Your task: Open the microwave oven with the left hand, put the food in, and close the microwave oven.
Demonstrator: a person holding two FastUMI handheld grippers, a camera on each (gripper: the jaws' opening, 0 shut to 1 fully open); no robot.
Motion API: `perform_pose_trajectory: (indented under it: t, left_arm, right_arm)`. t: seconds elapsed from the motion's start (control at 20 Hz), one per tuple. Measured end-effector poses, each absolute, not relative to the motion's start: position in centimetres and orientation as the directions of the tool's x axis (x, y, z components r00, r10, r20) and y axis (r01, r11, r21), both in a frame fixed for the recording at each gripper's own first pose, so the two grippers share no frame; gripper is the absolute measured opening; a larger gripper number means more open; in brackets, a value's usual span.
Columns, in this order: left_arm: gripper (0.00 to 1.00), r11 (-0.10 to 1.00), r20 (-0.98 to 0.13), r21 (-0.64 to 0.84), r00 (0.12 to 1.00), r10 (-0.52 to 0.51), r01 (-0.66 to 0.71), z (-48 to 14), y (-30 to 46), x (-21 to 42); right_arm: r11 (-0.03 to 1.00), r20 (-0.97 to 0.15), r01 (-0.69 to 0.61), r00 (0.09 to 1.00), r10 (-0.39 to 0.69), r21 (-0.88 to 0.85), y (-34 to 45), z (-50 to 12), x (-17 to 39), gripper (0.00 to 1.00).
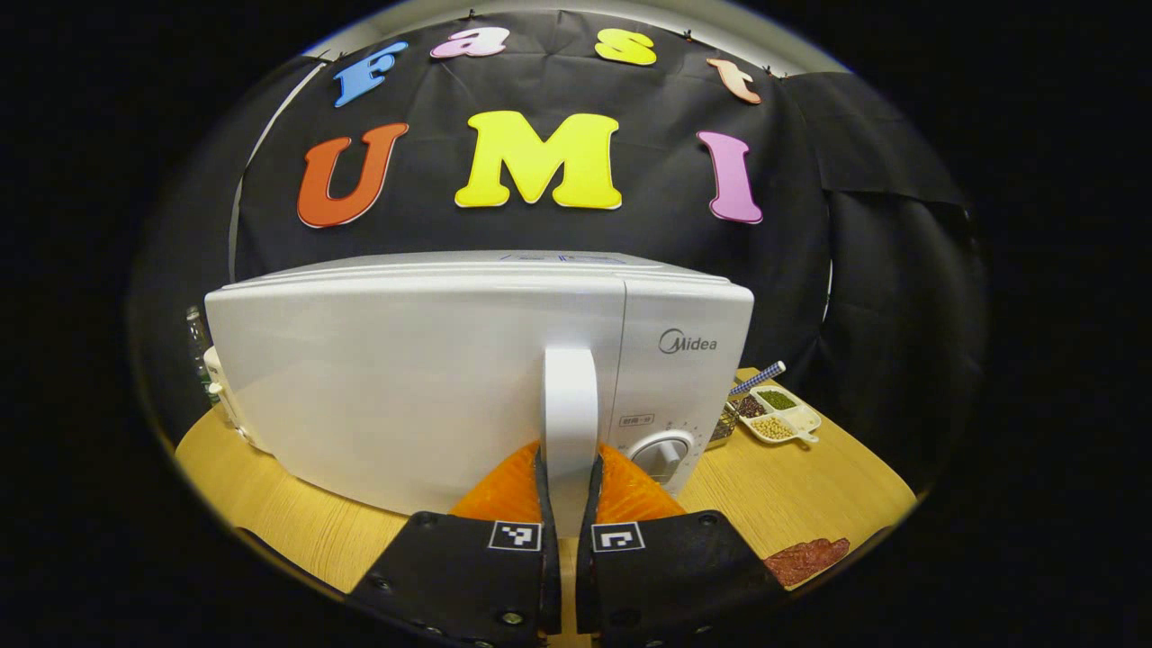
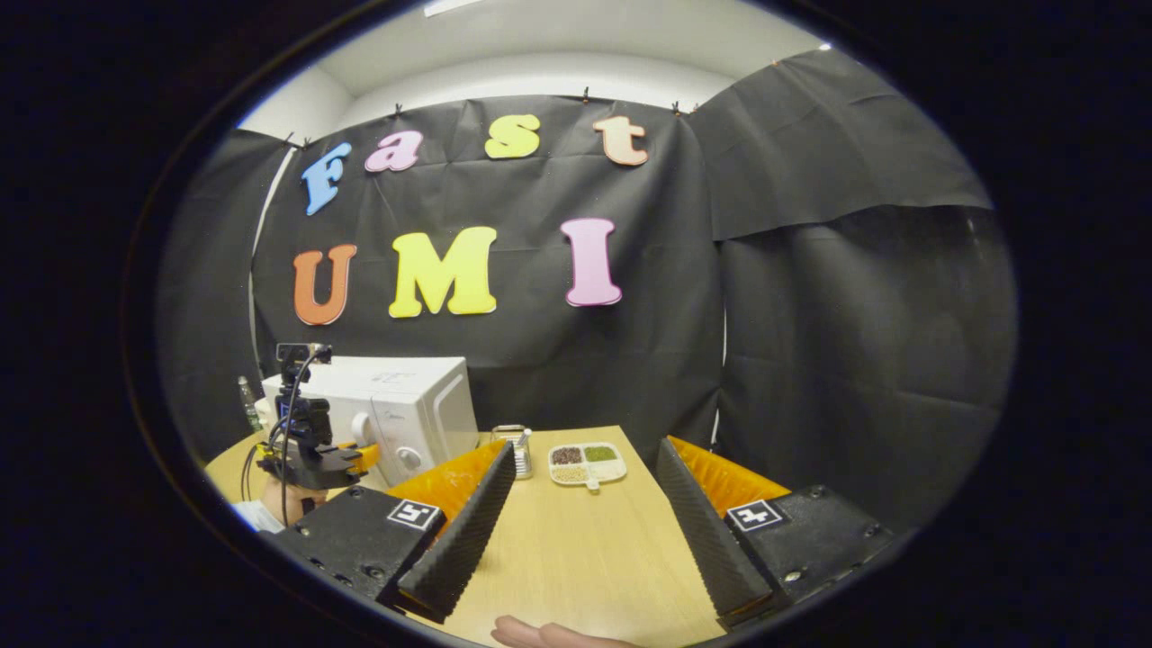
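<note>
A white microwave oven stands on the wooden table with its door looking closed. My left gripper is shut on the door's upright white handle, one finger pressing each side. A reddish slice of food lies on the table to the right of that gripper. In the right gripper view the microwave sits far left, with a hand holding the left gripper at its front. My right gripper hangs open above the table, holding nothing.
A divided white dish of beans and a small metal basket sit right of the microwave. A bottle stands behind its left side. A pale pink shape that I cannot identify shows at the table's near edge.
</note>
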State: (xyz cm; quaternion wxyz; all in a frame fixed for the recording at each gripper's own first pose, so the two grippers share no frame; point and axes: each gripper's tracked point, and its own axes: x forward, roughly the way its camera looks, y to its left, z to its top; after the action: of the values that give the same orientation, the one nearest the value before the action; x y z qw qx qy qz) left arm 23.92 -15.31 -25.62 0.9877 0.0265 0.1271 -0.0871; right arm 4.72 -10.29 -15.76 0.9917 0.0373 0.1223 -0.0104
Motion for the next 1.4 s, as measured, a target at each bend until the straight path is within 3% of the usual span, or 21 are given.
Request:
perform_pose_trajectory:
  t: [0.1, 0.2, 0.3, 0.35, 0.6, 0.85, 0.9, 0.95, 1.0, 1.05, 1.25, 1.3, 1.4]
  left_arm:
    - [0.05, 0.979, -0.242, 0.027, 0.951, -0.191, 0.203, -25.7, -14.9, 22.5]
    - [0.05, 0.975, -0.226, 0.002, 0.95, -0.214, 0.221, -25.6, -14.3, 20.6]
    - [0.05, 0.973, -0.221, 0.014, 0.95, -0.221, 0.23, -25.6, -13.5, 18.8]
    - [0.05, 0.972, -0.216, 0.016, 0.95, -0.227, 0.236, -25.5, -13.1, 18.0]
    - [0.05, 0.966, -0.207, 0.017, 0.946, -0.249, 0.258, -25.5, -10.8, 14.0]
    - [0.08, 0.971, -0.2, 0.004, 0.951, -0.235, 0.241, -25.4, -7.3, 10.0]
    - [0.08, 0.972, -0.198, 0.0, 0.953, -0.231, 0.236, -25.3, -6.5, 9.3]
    - [0.08, 0.973, -0.196, 0.001, 0.954, -0.227, 0.232, -25.3, -5.7, 8.6]
    - [0.08, 0.974, -0.188, 0.001, 0.956, -0.224, 0.228, -25.2, -4.9, 7.8]
    - [0.08, 0.974, -0.184, -0.003, 0.957, -0.224, 0.227, -25.2, -4.1, 7.1]
    - [0.12, 0.979, -0.188, -0.009, 0.962, -0.2, 0.202, -25.1, 0.1, 4.3]
    - [0.12, 0.982, -0.189, -0.014, 0.964, -0.188, 0.189, -25.3, 1.4, 3.7]
    - [0.16, 0.989, -0.2, -0.024, 0.968, -0.151, 0.149, -25.2, 4.6, 2.3]
  right_arm:
    - [0.998, -0.24, 0.022, 0.971, -0.007, 0.06, -9.8, -15.7, 4.3, 0.95]
    - [0.998, -0.242, 0.012, 0.97, 0.002, 0.057, -9.2, -15.8, 3.6, 1.0]
    - [0.998, -0.243, 0.0, 0.97, 0.014, 0.056, -8.2, -15.9, 2.9, 0.96]
    - [0.999, -0.244, -0.005, 0.97, 0.017, 0.053, -7.9, -15.8, 2.6, 1.0]
    - [0.998, -0.24, -0.023, 0.97, 0.036, 0.054, -6.4, -16.0, 0.8, 1.0]
    - [0.996, -0.249, -0.052, 0.966, 0.068, 0.07, -5.1, -16.6, -0.2, 1.0]
    - [0.996, -0.253, -0.058, 0.965, 0.074, 0.067, -4.8, -16.8, -0.3, 0.95]
    - [0.996, -0.256, -0.063, 0.964, 0.077, 0.061, -4.5, -16.9, -0.3, 1.0]
    - [0.996, -0.26, -0.067, 0.962, 0.079, 0.055, -4.3, -17.0, -0.5, 0.95]
    - [0.996, -0.262, -0.072, 0.962, 0.083, 0.052, -4.0, -16.9, -0.6, 1.0]
    - [0.995, -0.265, -0.086, 0.96, 0.094, 0.044, -2.9, -16.9, -1.2, 1.0]
    - [0.995, -0.264, -0.089, 0.96, 0.096, 0.04, -2.7, -16.9, -1.3, 0.96]
    - [0.995, -0.262, -0.093, 0.96, 0.098, 0.032, -2.4, -16.7, -1.5, 1.0]
